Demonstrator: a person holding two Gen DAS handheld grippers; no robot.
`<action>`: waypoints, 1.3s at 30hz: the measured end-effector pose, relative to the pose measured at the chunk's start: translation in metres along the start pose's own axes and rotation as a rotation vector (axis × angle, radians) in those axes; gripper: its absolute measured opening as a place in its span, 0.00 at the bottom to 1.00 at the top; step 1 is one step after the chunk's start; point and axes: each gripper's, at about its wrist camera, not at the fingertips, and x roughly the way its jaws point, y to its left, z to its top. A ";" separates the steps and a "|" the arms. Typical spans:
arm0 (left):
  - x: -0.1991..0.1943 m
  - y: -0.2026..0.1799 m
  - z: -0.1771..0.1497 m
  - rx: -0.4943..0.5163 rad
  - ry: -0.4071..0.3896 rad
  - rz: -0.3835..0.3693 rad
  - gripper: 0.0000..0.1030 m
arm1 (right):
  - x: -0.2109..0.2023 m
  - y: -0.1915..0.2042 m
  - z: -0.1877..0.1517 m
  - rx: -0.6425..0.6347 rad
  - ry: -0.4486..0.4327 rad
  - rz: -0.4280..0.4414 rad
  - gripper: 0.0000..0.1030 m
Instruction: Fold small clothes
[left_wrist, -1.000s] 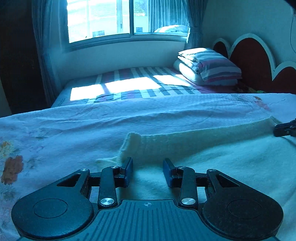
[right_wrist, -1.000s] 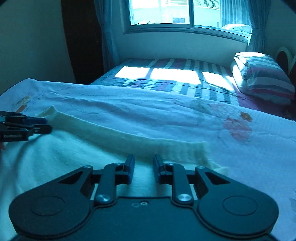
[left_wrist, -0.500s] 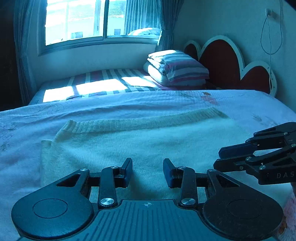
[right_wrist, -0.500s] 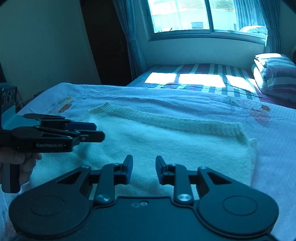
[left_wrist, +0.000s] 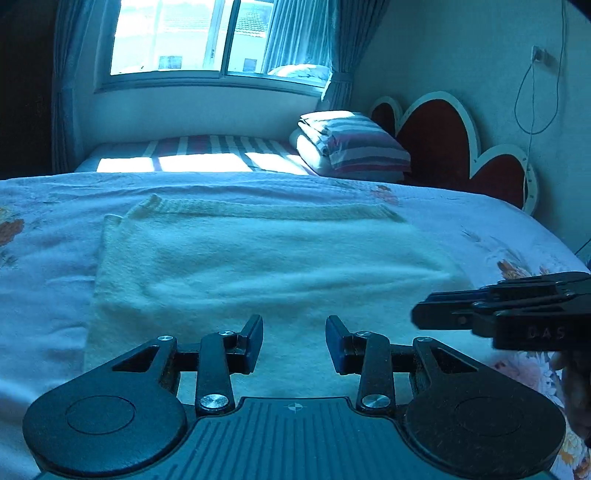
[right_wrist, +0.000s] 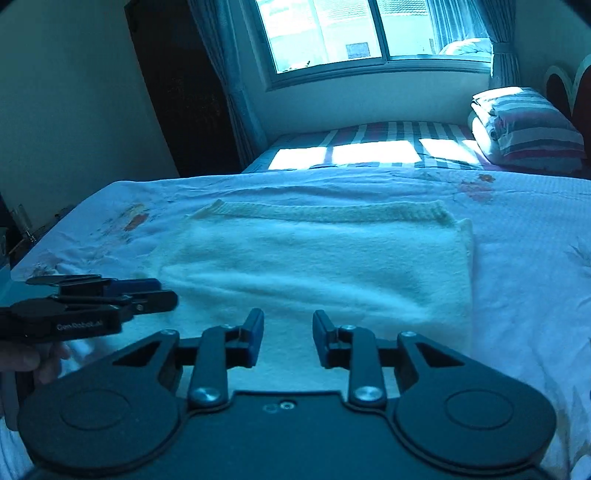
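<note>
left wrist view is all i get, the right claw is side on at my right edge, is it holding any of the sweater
Observer: No. In the right wrist view the right claw has its jaws apart with nothing between them, over the near part of the cream sweater.
Operator: how does the sweater's right edge look from there
Observer: A second layer peeks out at the far right corner, just past the end of the ribbed band.
Operator: and my own claw from that side
Observer: The left claw shows side on by the sweater's near left corner, with a hand below it.
</note>
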 end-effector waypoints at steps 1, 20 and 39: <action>0.001 -0.008 -0.005 0.018 0.008 0.014 0.36 | 0.004 0.014 -0.005 -0.017 0.011 -0.017 0.23; -0.033 0.026 -0.043 0.012 0.059 0.164 0.36 | -0.010 -0.001 -0.045 -0.064 0.092 -0.235 0.20; -0.049 0.064 -0.056 -0.016 0.073 0.277 0.47 | -0.031 -0.034 -0.060 -0.050 0.083 -0.285 0.24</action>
